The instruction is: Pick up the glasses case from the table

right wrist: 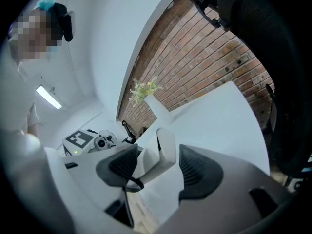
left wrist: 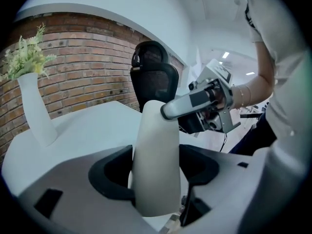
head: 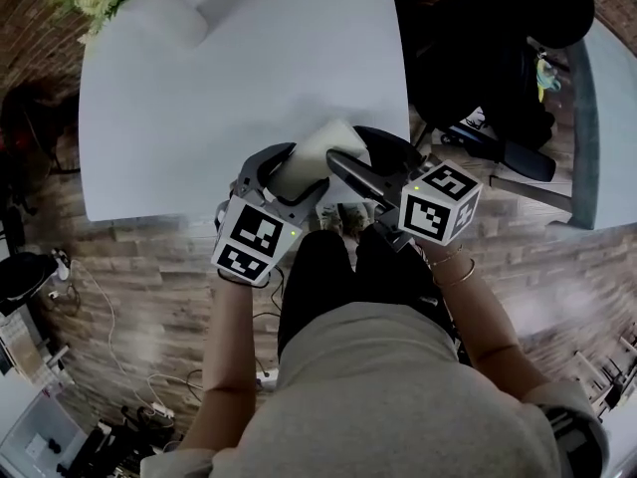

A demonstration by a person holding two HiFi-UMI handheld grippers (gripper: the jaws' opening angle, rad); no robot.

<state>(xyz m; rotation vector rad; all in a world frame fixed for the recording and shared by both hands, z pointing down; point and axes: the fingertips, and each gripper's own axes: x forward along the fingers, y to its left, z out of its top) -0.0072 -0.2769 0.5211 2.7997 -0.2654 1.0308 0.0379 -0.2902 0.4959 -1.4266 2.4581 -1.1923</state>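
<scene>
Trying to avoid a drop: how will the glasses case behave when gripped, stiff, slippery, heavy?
Probably stiff: the glasses case shows no dent between the left tongs. Its smooth, rounded shell looks slippery, so it may slide. Likely light for its size, as it is held by one end.

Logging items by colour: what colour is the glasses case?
Plain off-white glasses case; the left gripper view shows it best.

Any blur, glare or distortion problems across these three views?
Head view: fisheye bows the table edges; even light. Left gripper view: glasses case sharp, black vignette at corners. Right gripper view: strongly tilted, curved brick wall; mosaic patch top left.
</scene>
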